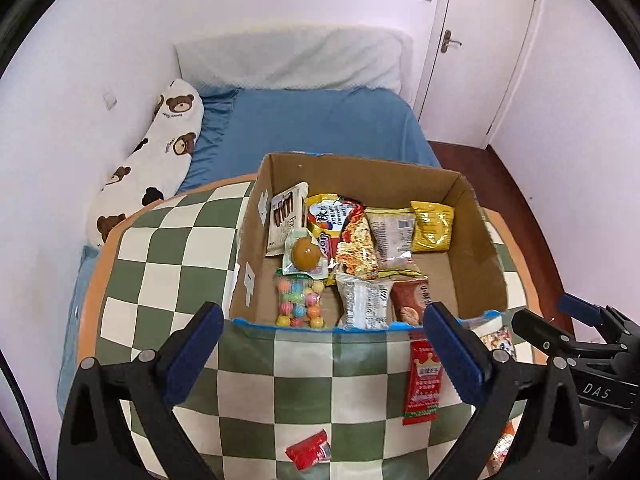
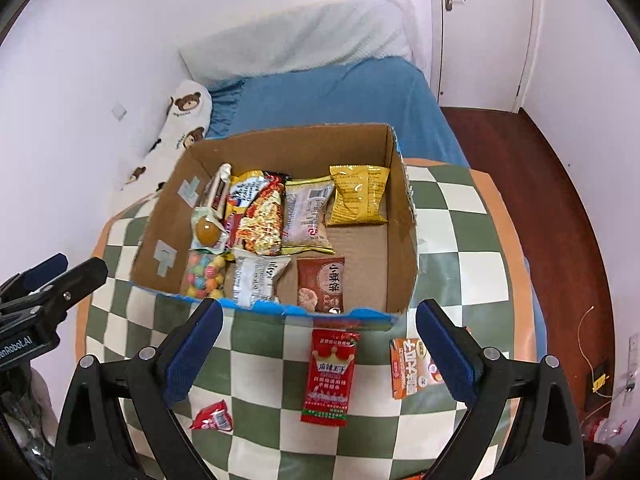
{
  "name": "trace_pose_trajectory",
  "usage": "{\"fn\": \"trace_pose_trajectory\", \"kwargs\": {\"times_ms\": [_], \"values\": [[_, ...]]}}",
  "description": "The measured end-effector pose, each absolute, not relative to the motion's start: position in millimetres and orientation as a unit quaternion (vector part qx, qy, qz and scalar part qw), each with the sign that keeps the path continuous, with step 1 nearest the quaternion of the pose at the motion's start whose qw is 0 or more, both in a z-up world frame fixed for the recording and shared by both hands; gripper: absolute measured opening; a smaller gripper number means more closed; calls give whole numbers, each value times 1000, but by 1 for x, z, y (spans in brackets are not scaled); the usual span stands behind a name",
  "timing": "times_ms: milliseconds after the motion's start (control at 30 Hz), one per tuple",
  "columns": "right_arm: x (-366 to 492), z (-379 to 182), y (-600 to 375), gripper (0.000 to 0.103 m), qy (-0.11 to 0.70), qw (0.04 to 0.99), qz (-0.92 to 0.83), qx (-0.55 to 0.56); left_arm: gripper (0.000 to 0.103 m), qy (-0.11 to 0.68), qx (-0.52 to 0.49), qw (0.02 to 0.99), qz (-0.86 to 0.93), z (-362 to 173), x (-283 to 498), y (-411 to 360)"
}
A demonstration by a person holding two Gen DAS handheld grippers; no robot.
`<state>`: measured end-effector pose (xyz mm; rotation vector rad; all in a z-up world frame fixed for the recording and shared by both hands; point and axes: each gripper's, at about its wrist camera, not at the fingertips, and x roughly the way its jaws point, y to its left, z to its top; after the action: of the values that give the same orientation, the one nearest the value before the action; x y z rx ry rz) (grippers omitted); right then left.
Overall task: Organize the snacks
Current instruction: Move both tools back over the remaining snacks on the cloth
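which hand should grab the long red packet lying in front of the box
Probably right. The long red packet lies between the open right hand-held gripper fingers, while in the left view it sits beside the right finger of the left hand-held gripper.

This is a bedroom in a home: a bed with a blue sheet (image 1: 320,128) stands against pale walls, with a white quilted headboard cushion (image 1: 292,60) and a long white bear-print pillow (image 1: 156,148). A white door with a metal lever handle (image 1: 450,42) and dark red wooden floor (image 2: 520,168) lie beyond a small green-and-cream checked tabletop (image 1: 176,248).
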<state>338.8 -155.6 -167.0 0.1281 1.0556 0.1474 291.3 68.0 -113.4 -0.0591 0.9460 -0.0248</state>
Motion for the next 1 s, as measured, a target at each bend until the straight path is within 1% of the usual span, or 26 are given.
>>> {"fn": "trace_pose_trajectory", "kwargs": {"times_ms": [267, 433, 533, 633, 767, 867, 1000], "values": [[298, -140, -161, 99, 478, 871, 79, 77, 102, 437, -26, 899, -16, -101, 255, 58], [270, -148, -178, 99, 488, 864, 69, 103, 102, 450, -30, 892, -20, -120, 231, 55], [254, -171, -195, 99, 515, 847, 57, 120, 102, 474, -22, 880, -13, -148, 218, 52], [235, -207, -215, 99, 550, 824, 31, 133, 102, 513, -13, 858, -4, -191, 209, 52], [206, -267, -254, 99, 601, 781, -22, 167, 102, 561, -13, 827, 14, -243, 200, 59], [183, -314, -285, 99, 641, 741, -53, 192, 102, 588, -26, 808, 23, -271, 194, 68], [167, -362, -295, 99, 686, 710, -51, 147, 102, 616, -29, 786, 31, -303, 186, 72]]}}
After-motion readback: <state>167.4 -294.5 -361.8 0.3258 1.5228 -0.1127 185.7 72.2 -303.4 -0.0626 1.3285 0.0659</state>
